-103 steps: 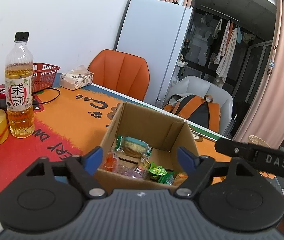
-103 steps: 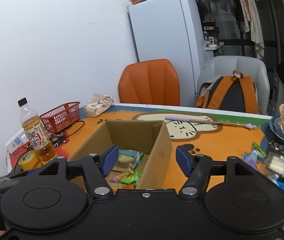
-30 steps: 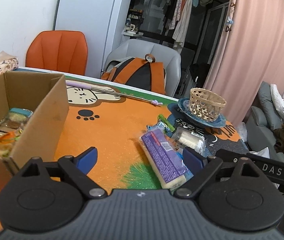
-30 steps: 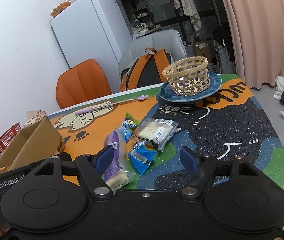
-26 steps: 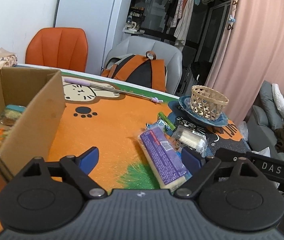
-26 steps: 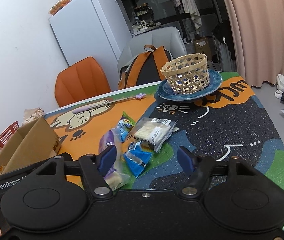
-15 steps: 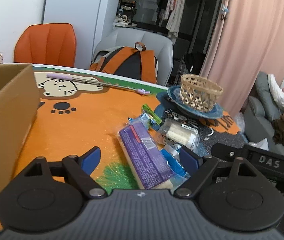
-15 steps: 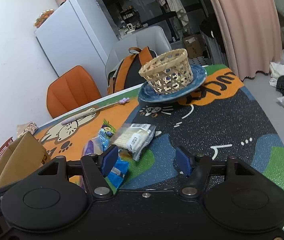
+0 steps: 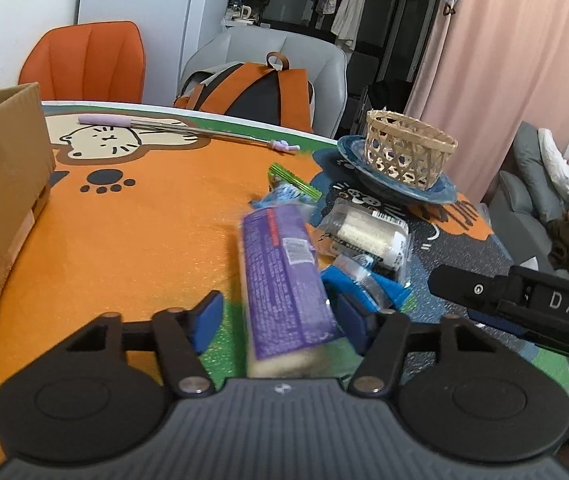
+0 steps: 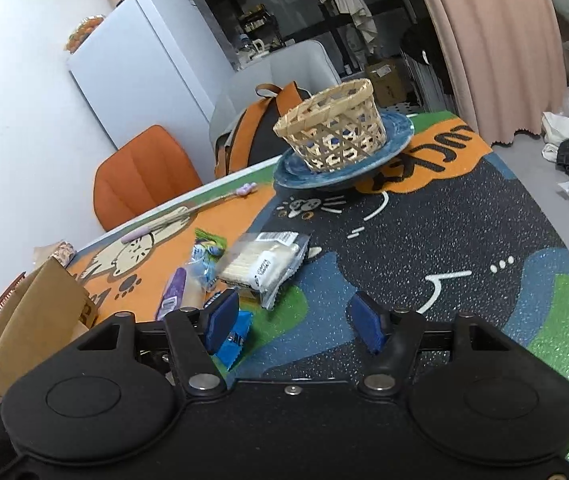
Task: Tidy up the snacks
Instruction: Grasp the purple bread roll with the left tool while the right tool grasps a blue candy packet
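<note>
A long purple snack pack (image 9: 284, 280) lies on the cat-print mat between the blue pads of my left gripper (image 9: 281, 323). Its jaws are closing; the right pad is at the pack's edge and a gap remains at the left pad. Beside it lie a clear pack of white wafers (image 9: 368, 236), a blue packet (image 9: 368, 280), a light blue packet (image 9: 284, 194) and a green one (image 9: 292, 180). My right gripper (image 10: 295, 322) hangs open over the mat just short of the wafer pack (image 10: 264, 264), its left finger above the blue packet (image 10: 232, 338). The purple pack (image 10: 174, 292) shows at its left.
An open cardboard box (image 9: 0, 200) stands at the left, also seen as the box (image 10: 32, 320). A woven basket (image 9: 408, 152) sits on a blue plate (image 9: 436, 194) at the far right. A long purple-tipped stick (image 9: 188, 130) lies along the far edge. Chairs and a backpack stand behind the table.
My left gripper moved forward and down over the purple pack and its jaws narrowed around it. The right gripper sank and rolled, coming closer to the wafer pack.
</note>
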The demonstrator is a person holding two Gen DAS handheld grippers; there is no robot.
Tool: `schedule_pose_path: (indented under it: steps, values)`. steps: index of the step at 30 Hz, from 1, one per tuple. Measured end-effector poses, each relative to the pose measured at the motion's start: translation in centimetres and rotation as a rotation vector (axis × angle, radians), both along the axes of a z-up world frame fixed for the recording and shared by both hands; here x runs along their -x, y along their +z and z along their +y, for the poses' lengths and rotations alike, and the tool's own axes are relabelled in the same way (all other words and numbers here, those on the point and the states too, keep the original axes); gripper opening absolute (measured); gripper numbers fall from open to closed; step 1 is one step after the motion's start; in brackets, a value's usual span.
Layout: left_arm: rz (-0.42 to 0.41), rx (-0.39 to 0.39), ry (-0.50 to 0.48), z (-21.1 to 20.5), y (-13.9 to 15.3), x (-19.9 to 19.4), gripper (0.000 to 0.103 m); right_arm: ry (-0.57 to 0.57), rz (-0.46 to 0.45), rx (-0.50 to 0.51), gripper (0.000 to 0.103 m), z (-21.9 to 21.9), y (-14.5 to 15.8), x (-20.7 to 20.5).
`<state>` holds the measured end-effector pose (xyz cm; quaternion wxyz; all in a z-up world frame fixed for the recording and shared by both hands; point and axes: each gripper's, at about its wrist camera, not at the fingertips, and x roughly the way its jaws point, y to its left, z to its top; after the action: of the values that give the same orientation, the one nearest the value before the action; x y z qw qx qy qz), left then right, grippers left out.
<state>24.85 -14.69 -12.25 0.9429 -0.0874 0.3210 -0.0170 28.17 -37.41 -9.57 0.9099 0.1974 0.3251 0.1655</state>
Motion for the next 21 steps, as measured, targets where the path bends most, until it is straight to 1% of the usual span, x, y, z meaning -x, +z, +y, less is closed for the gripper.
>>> schedule_pose_path:
  steps: [1,2,3,6,10,16,18,21]
  values:
    - [0.001,-0.012,-0.001,0.0,0.0,0.0,0.051,0.006,0.000,0.001,0.064,0.2,0.0,0.0]
    - [0.002,-0.016,0.000,0.1,0.0,0.1,0.049,0.014,-0.002,-0.001,0.064,0.3,0.1,0.0]
    - [0.004,-0.015,0.005,0.3,0.1,0.1,0.043,0.022,-0.005,-0.001,0.064,0.6,0.1,0.0]
    - [0.008,-0.008,0.005,0.9,0.1,0.2,0.036,0.045,-0.012,0.015,0.064,1.6,0.3,-0.1]
    - [0.011,-0.014,0.018,1.6,0.2,0.7,0.034,0.082,-0.012,0.027,0.064,2.9,0.5,-0.1]
    - [0.014,0.006,0.066,4.0,0.3,1.5,0.033,0.105,0.000,0.061,0.064,4.5,0.7,-0.3]
    - [0.014,0.011,0.075,4.5,0.4,1.8,0.033,0.104,0.008,0.070,0.065,5.0,0.7,-0.4]
    - [0.011,0.018,0.077,5.1,0.4,2.2,0.033,0.104,0.010,0.093,0.072,5.9,0.7,-0.6]
